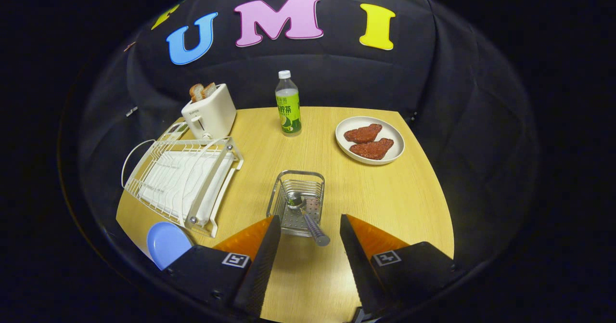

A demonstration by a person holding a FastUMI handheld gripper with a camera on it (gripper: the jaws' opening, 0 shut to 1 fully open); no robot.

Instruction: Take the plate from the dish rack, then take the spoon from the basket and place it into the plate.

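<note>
A white wire dish rack (185,183) stands on the left of the wooden table (385,198). A light blue plate (166,243) lies flat on the table just in front of the rack, beside my left finger (262,251). A metal mesh basket (298,202) stands just ahead of my fingers. A spoon (305,214) leans in it, bowl down, with its grey handle sticking out toward me. My gripper (310,229) is open, and the handle's end lies between the fingertips, touching neither.
A white toaster (209,113) with bread stands behind the rack. A green-labelled bottle (288,104) stands at the back middle. A white plate (369,140) holding two brown pieces of food sits at the back right.
</note>
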